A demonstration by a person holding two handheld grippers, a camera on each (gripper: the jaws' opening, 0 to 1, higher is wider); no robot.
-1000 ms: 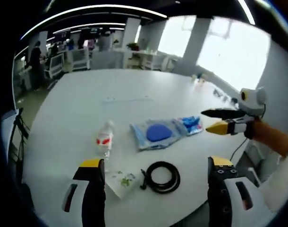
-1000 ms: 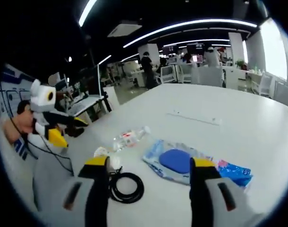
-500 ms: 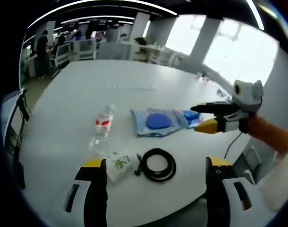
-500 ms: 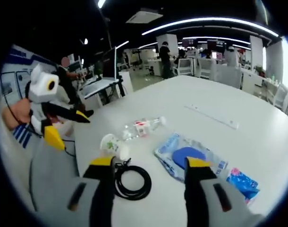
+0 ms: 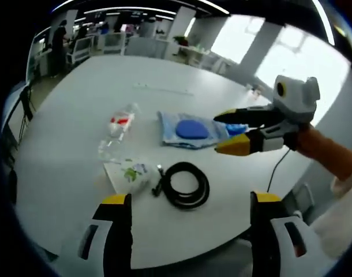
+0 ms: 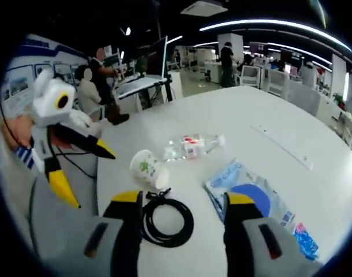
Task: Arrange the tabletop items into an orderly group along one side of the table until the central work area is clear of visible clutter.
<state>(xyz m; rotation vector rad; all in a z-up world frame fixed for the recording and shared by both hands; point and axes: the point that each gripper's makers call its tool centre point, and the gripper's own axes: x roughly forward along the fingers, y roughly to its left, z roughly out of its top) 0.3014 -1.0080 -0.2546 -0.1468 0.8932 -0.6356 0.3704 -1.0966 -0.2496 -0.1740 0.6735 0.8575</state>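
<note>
White and broad, the table (image 5: pixel 78 109) stands in an open office with desks and people at its far side; its clutter lies gathered toward the near edge; a clear plastic bottle (image 5: pixel 115 135) with a red label lies on its side, and just nearer the edge a white paper cup (image 5: pixel 131 173) with a green print lies tipped over, close beside the bottle; a coiled black cable (image 5: pixel 186 184) rests next to the cup, its loose end touching or nearly touching it; farther in, a clear bag holding a blue round thing (image 5: pixel 190 130) lies flat, with a smaller blue packet (image 5: pixel 236 128) at its end; a long thin strip (image 5: pixel 163 89) lies well apart toward the table's middle; the left gripper (image 5: pixel 187 202) hovers over the near edge, jaws wide apart and empty, the cable between them in its own view; the right gripper (image 5: pixel 222 131), held in a hand with an orange sleeve (image 5: pixel 329 158), hangs above the bag with its jaws parted, gripping nothing; in the right gripper view the same jaws (image 6: pixel 184 199) frame the cable and bag.
</note>
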